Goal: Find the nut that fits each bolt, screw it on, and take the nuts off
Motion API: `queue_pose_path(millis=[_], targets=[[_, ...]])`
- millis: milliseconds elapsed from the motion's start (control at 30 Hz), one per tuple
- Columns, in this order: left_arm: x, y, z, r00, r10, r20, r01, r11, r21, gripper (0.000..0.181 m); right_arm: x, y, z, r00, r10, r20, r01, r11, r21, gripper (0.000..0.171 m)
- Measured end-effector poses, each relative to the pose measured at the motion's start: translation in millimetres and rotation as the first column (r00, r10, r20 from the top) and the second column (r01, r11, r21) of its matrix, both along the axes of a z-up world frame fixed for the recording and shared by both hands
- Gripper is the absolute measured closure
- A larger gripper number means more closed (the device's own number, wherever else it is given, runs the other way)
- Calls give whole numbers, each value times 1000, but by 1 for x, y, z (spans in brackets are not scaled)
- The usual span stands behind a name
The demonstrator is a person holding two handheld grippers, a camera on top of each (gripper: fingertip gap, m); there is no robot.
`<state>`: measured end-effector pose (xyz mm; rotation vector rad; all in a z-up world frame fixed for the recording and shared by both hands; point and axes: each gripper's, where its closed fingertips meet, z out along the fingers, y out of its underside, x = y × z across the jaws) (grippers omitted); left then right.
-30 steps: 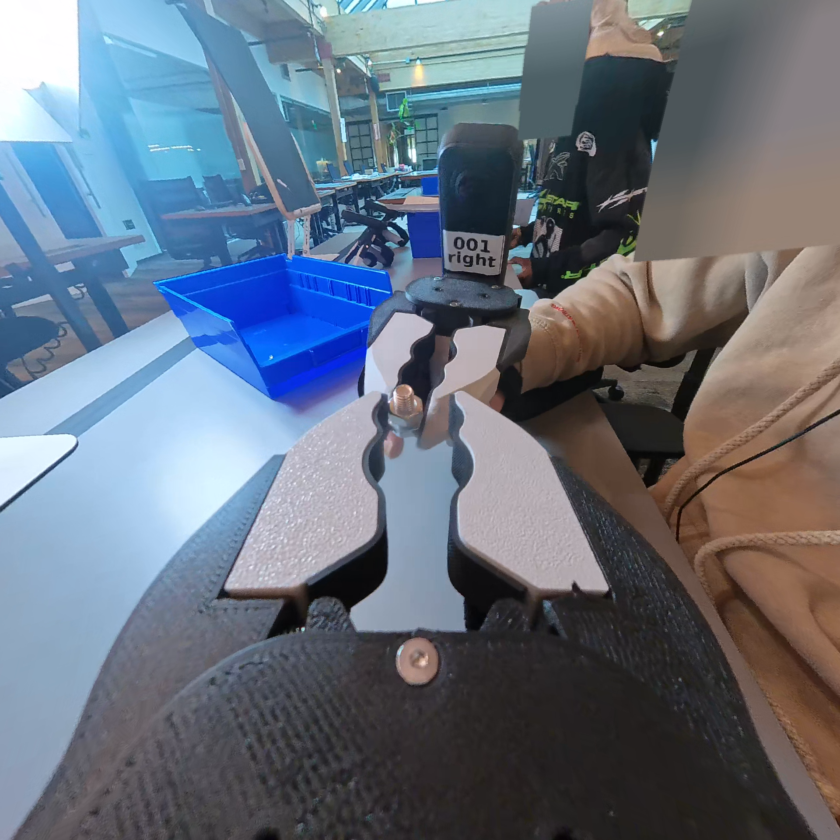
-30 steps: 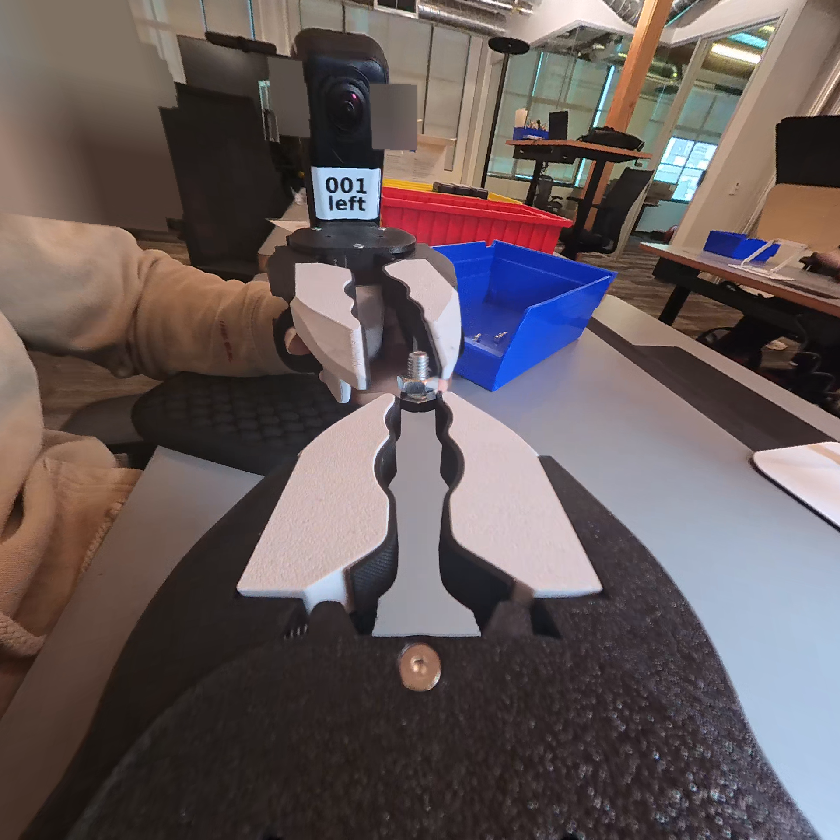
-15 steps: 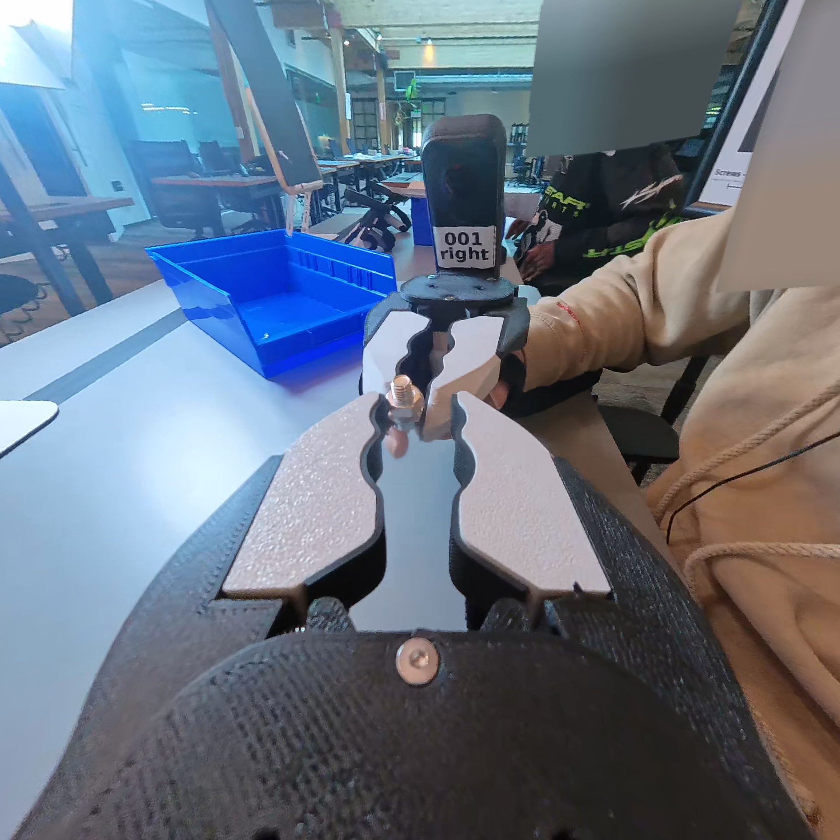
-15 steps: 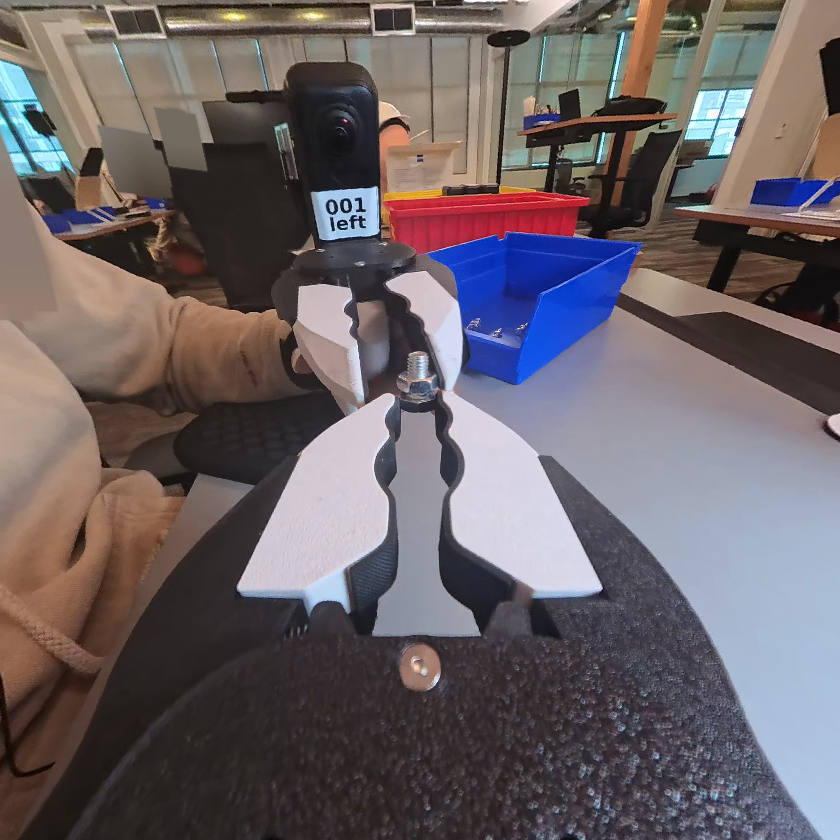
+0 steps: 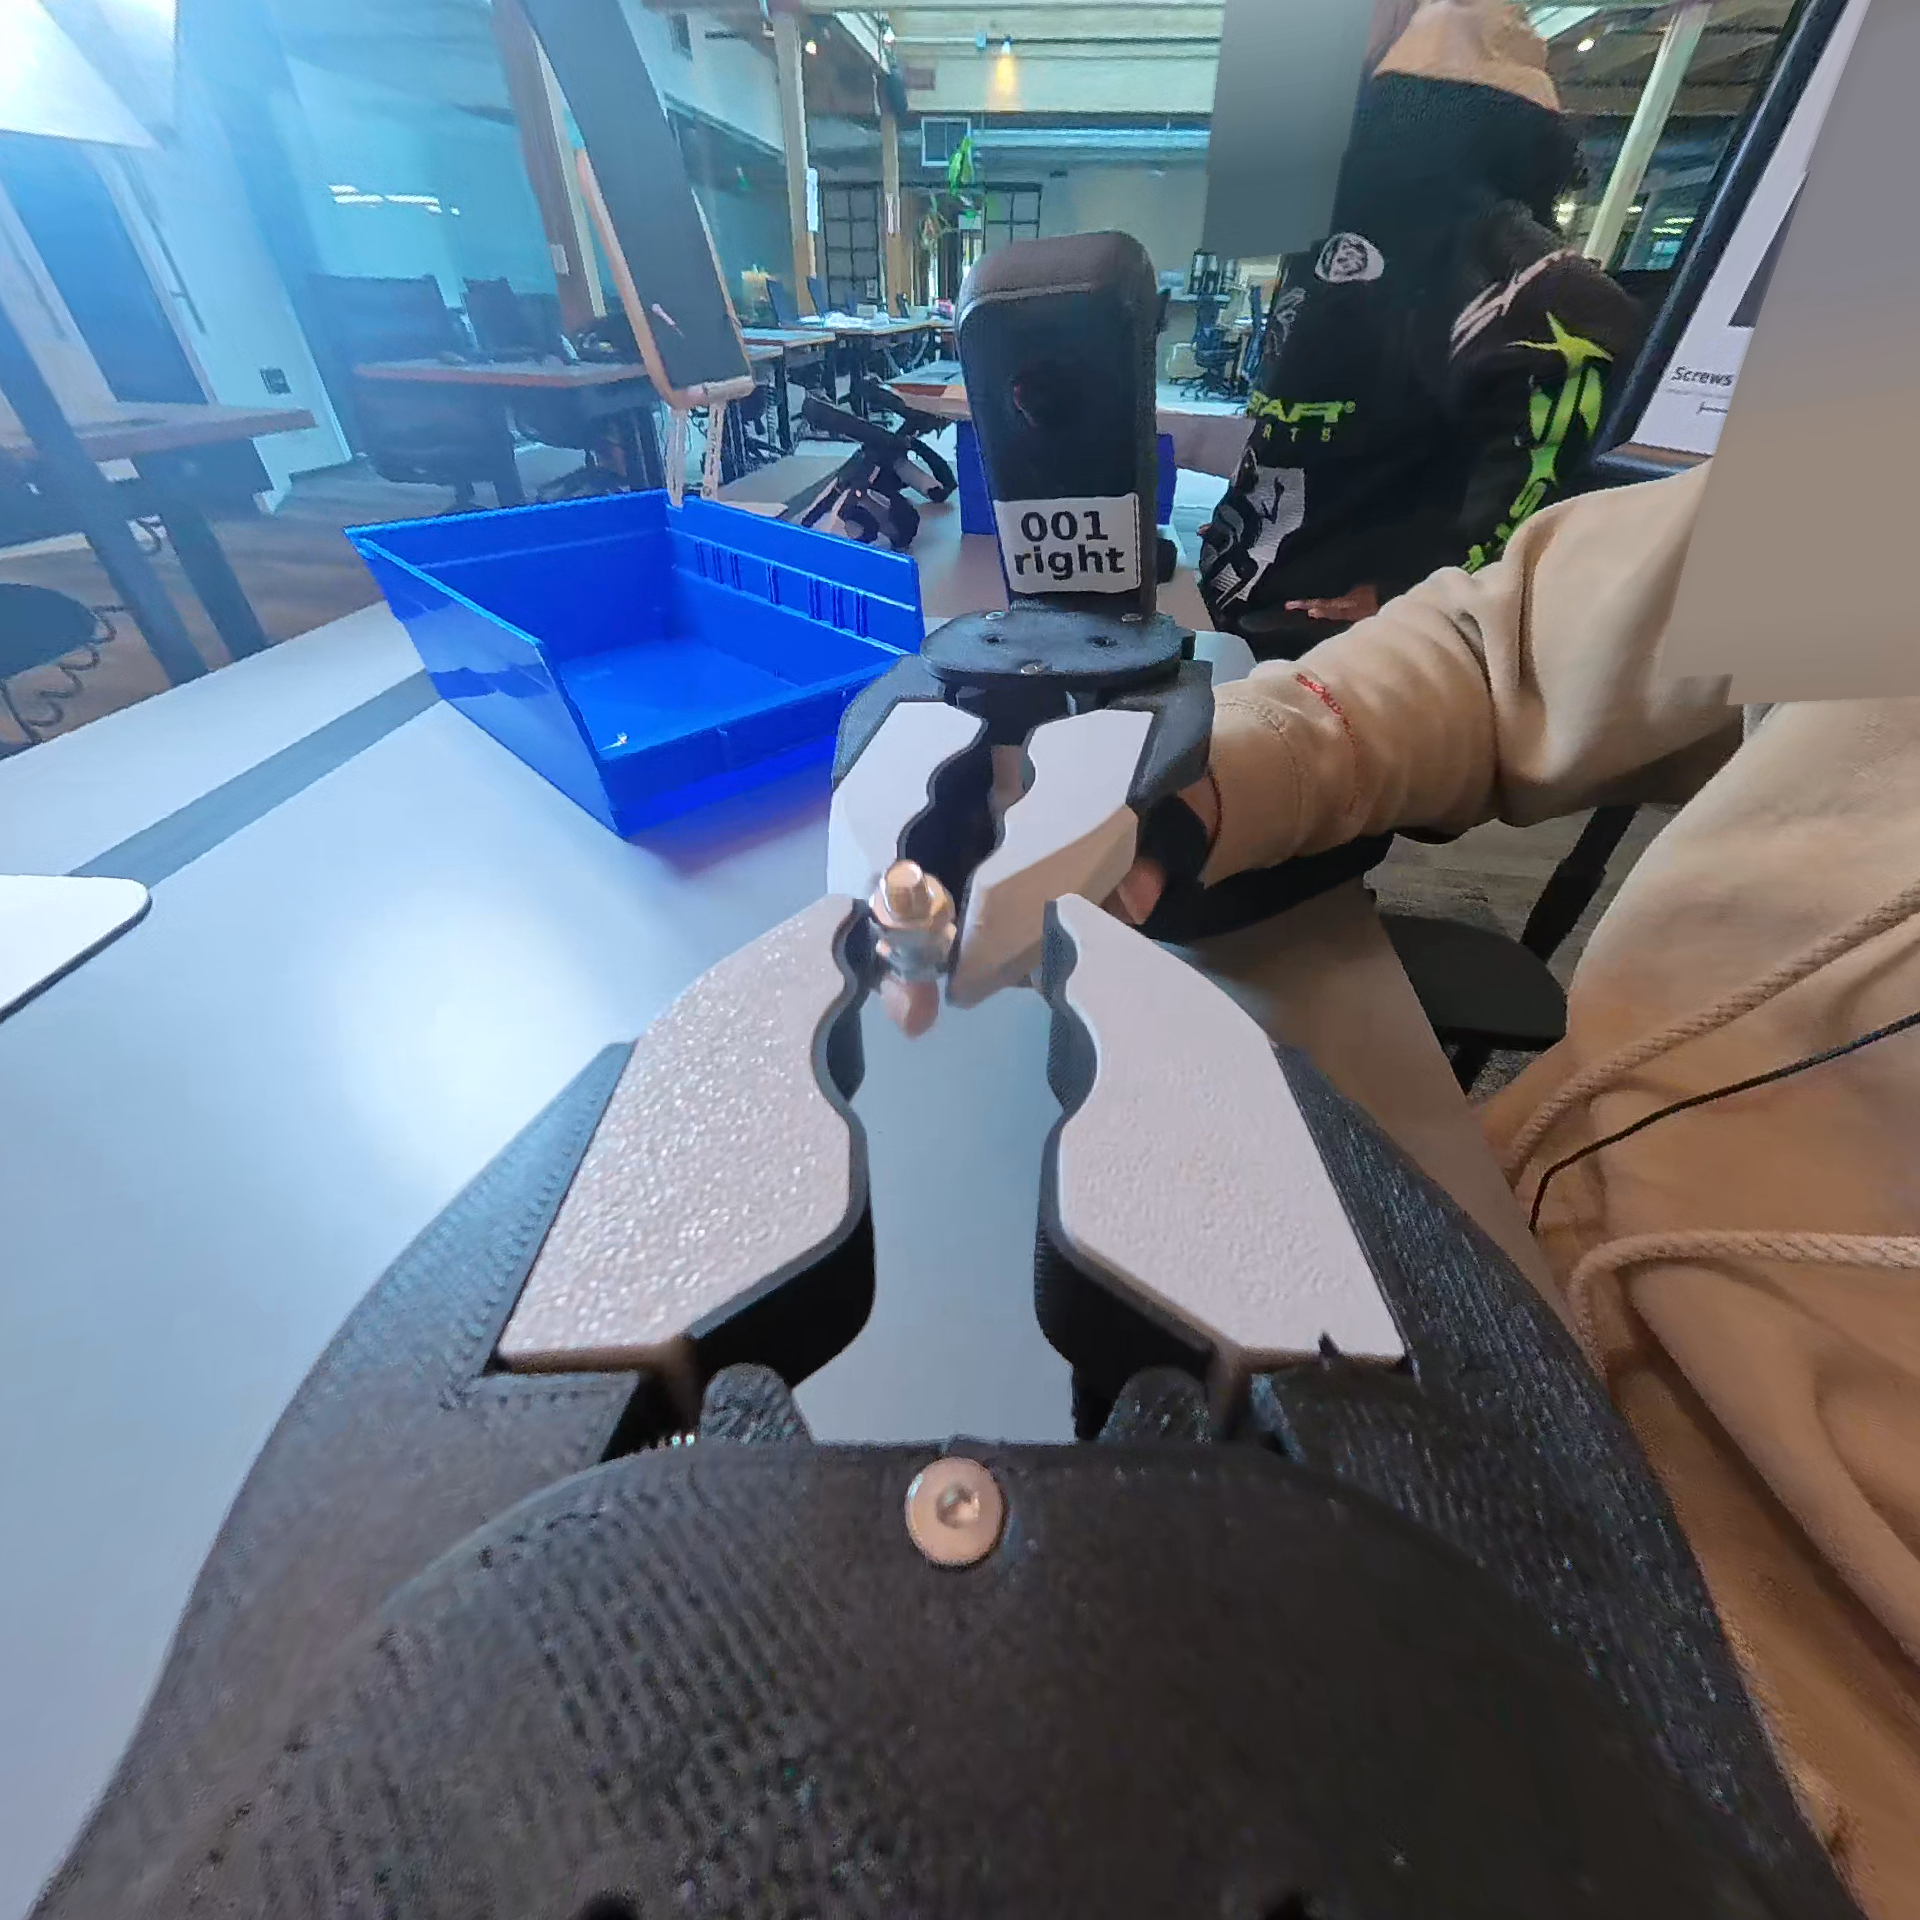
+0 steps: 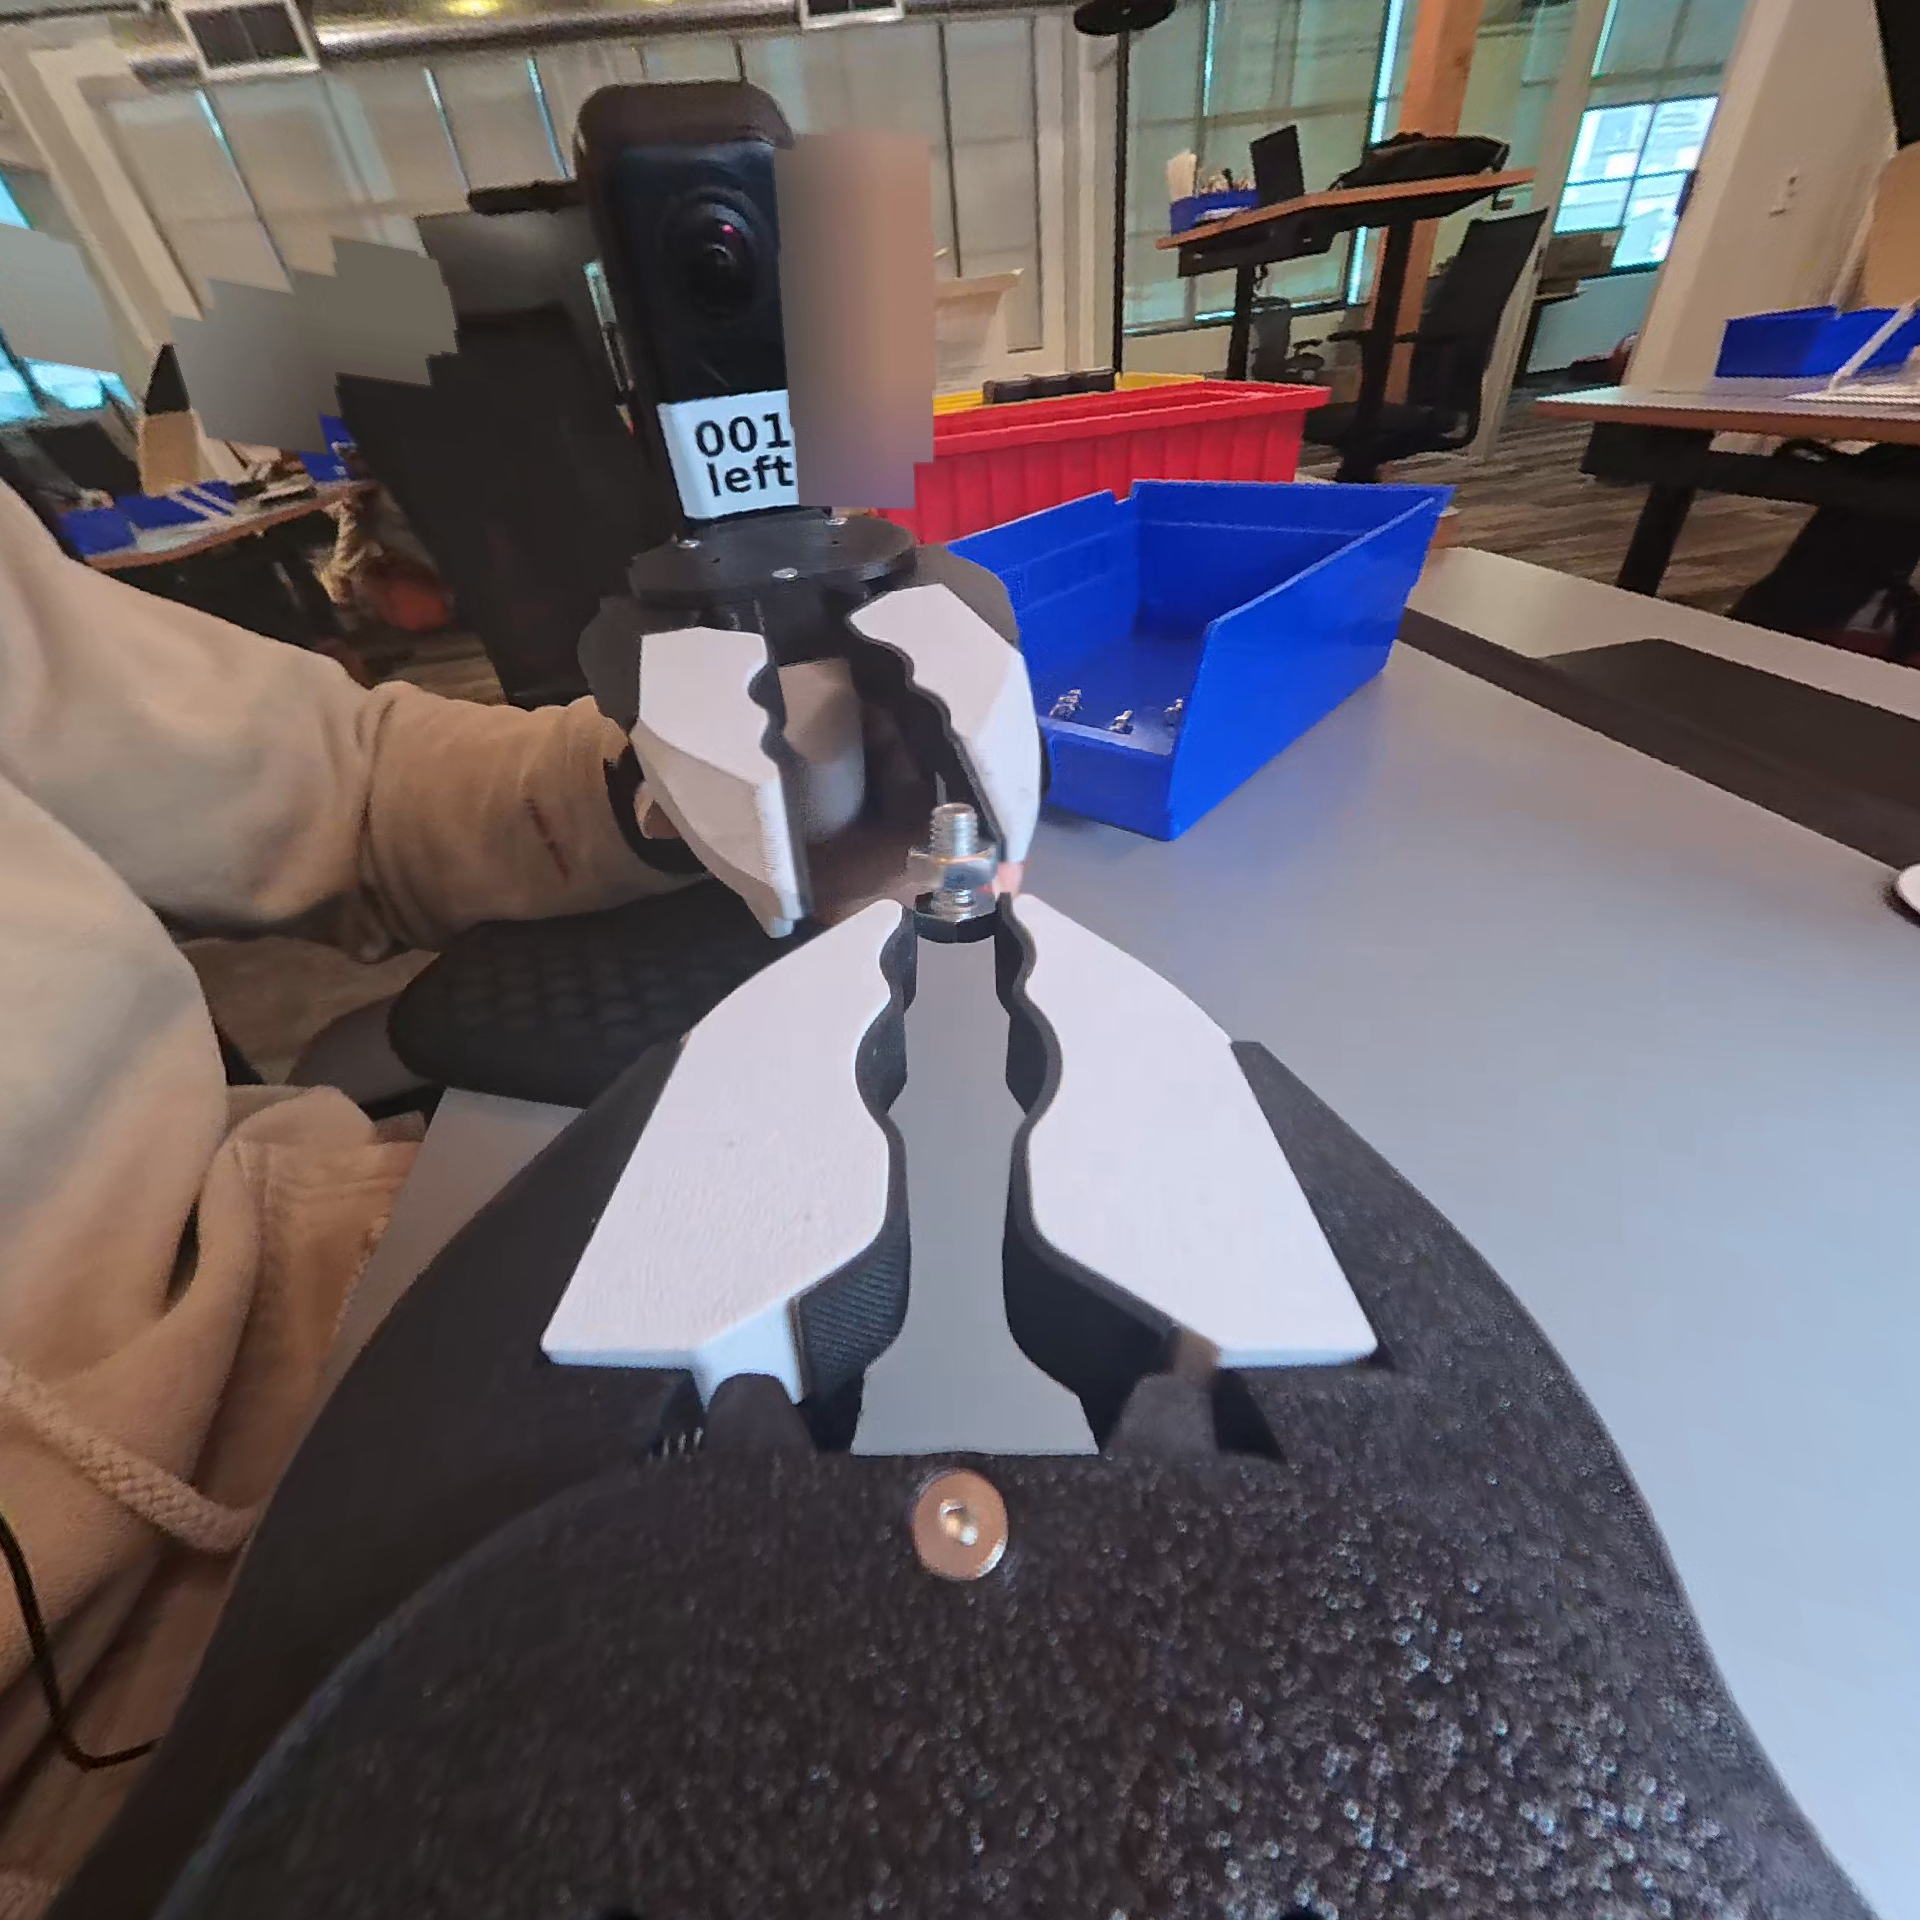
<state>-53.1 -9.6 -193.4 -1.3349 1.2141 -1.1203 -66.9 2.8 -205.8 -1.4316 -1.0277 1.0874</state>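
Observation:
My right gripper is shut on the head of a small silver bolt, which stands upright above the grey table. A silver nut sits on its thread, just above the head. My left gripper faces the right one tip to tip, and its jaws stand apart. The bolt and nut rest against the tip of its left finger. One right-gripper finger reaches into the gap. In the right wrist view the left gripper shows open behind the bolt.
An open-fronted blue bin with several small bolts inside stands on the table beyond the grippers; it also shows in the left wrist view. A red bin stands behind it. A white pad lies at the left. A person in black sits behind. Less than 4 cm separates the two grippers' tips.
Both grippers have shifted and tilted slightly together. The bolt stays in the right gripper with the nut on it. The jaws have not visibly opened or shut.

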Motion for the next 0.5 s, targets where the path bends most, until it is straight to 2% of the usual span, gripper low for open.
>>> queue_pose_path(millis=[33, 67, 100, 267, 333, 400, 433, 467, 500], targets=[[-2, 1, 2, 1000, -5, 3, 5, 1000, -8, 151, 3, 4, 1, 1000, -21, -11, 21, 1000, -8, 157], [-6, -2, 7, 999, -36, 30, 37, 999, -17, 166, 6, 9, 2, 999, -50, -12, 50, 999, -10, 157], [-8, -3, 13, 997, -40, 66, 42, 999, -33, 165, 9, 12, 2, 998, -62, -12, 62, 998, -13, 157], [-4, 8, 7, 998, 39, 44, -39, 999, -4, 148, 3, 4, 3, 1000, -18, -15, 18, 1000, -7, 157], [0, 7, 3, 999, 34, 26, -34, 999, -6, 144, 0, -1, 2, 1000, 2, -10, -2, 1000, 0, 157], [1, 0, 1, 1000, -1, 11, 1, 1000, -20, 147, 3, 3, 3, 1000, -16, -14, 16, 1000, -3, 157], [-1, -1, 2, 1000, -13, 9, 13, 1000, -26, 154, 7, 8, 4, 999, -44, -21, 43, 999, -14, 157], [-4, -6, 6, 998, -54, 26, 55, 998, -31, 171, 11, 14, 5, 998, -65, -28, 64, 998, -24, 157], [-6, -6, 11, 997, -55, 54, 57, 998, -41, 172, 14, 17, 5, 997, -75, -32, 74, 997, -32, 157]])
